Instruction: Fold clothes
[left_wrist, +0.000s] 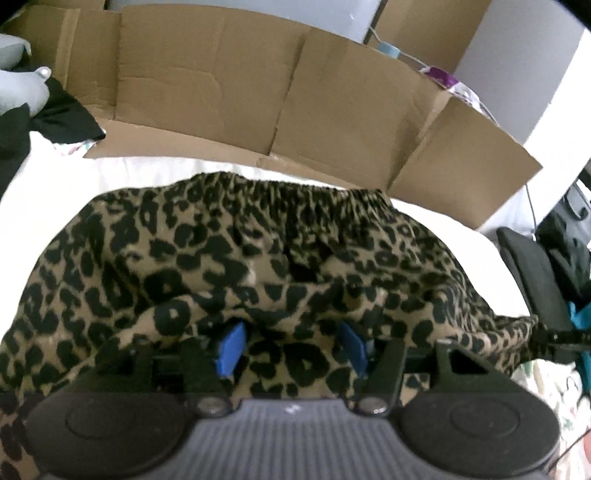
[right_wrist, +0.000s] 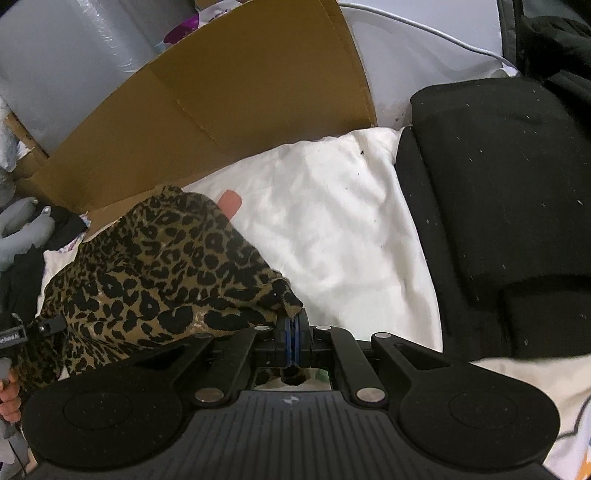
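White bedding (right_wrist: 332, 221) under leopard-print garment (left_wrist: 229, 251)

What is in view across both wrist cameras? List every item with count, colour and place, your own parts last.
leopard-print garment: one, tan with black spots, spread on the white bedding, gathered band at its far edge
white bedding: one, white, under the garment
cardboard: flattened panels, brown, standing behind the bedding
black folded fabric: one stack, black, to the right of the bedding
black cloth: one, black, far left by the cardboard
grey soft item: one, pale grey, far left; too little visible to identify
left gripper: black with blue pads, jaws apart over garment fabric
right gripper: black with blue pads, shut on a corner of the garment
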